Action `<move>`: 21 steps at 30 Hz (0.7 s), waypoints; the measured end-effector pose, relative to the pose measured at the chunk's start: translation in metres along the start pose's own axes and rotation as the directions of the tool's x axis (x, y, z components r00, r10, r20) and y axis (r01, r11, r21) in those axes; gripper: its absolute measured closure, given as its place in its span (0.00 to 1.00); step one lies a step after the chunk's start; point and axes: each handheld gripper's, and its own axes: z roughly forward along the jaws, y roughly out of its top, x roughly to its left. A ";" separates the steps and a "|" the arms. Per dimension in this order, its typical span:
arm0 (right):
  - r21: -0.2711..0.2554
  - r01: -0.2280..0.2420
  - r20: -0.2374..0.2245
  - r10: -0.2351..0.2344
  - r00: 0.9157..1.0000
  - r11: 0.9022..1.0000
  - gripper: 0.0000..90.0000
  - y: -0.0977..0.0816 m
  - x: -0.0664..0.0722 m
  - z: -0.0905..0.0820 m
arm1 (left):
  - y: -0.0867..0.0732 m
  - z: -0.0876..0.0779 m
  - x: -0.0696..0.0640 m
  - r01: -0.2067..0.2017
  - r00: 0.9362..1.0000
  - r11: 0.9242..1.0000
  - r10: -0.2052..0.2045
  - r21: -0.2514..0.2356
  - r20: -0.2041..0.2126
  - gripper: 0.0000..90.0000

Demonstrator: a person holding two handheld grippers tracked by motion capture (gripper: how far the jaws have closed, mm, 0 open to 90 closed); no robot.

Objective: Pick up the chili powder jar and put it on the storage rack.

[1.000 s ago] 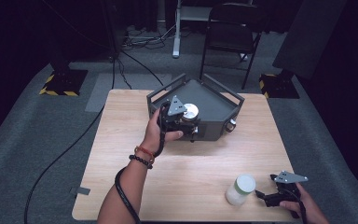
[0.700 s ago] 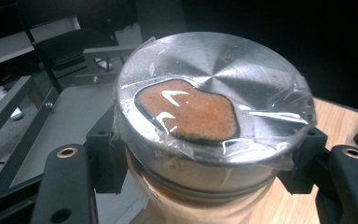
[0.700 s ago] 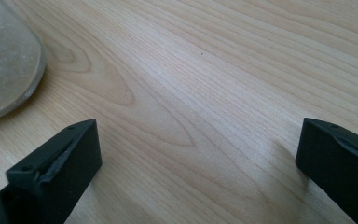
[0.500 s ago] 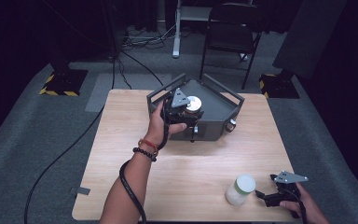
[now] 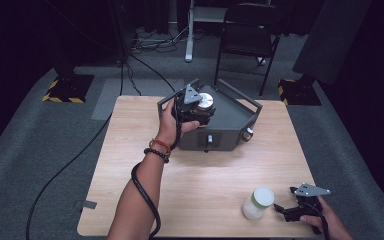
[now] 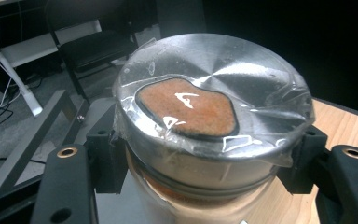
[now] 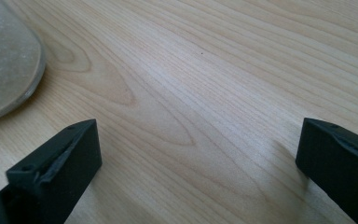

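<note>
- Left gripper view gives us the closest look at the jar (image 6: 212, 126): a round container with a shiny brushed-metal lid, wrapped in crinkled clear plastic film, with a rust-orange, bean-shaped patch edged in black on top.
- We see a pale band and an orange rim just under the lid, at the bottom of that view.
- The left gripper (image 6: 205, 154) has its two black jaws pressed against opposite sides of the jar, so it is clamped on it.
- From the high view, we place the jar (image 5: 203, 101) above the near left part of the grey metal box (image 5: 230, 125), which sits at the far middle of the wooden table (image 5: 145, 150).
- The left gripper (image 5: 192, 107) is held up over the box, the left forearm stretched forward from the bottom edge, wrist bent, a cable trailing along the arm.
- The right gripper (image 5: 285, 209) lies low at the near right corner of the table, just beside a white-lidded jar (image 5: 258, 203).
- In the right gripper view its jaws stand wide apart over bare wood, gripping nothing, with the white-lidded jar (image 7: 4, 60) at the left edge.
</note>
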 end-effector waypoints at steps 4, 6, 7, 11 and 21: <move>-0.001 0.000 0.001 0.000 1.000 1.000 0.00 0.000 0.000 0.000 | 0.003 0.005 0.002 0.004 1.000 1.000 -0.004 0.002 -0.012 0.36; 0.000 0.000 0.000 0.000 1.000 1.000 0.00 0.000 0.000 0.000 | 0.004 0.008 0.005 0.008 1.000 1.000 -0.008 0.002 -0.013 0.35; 0.000 0.000 0.000 0.000 1.000 1.000 0.00 0.000 0.000 0.000 | 0.005 0.009 0.006 0.010 1.000 1.000 -0.010 0.001 -0.016 0.36; 0.000 0.000 0.000 0.000 1.000 1.000 0.00 0.000 0.000 0.000 | 0.005 0.015 0.010 0.023 0.999 1.000 -0.023 0.003 -0.026 0.35; -0.001 0.000 0.000 0.000 1.000 1.000 0.00 0.000 0.000 0.000 | 0.001 0.030 0.018 0.050 0.998 0.999 -0.049 0.019 -0.045 0.35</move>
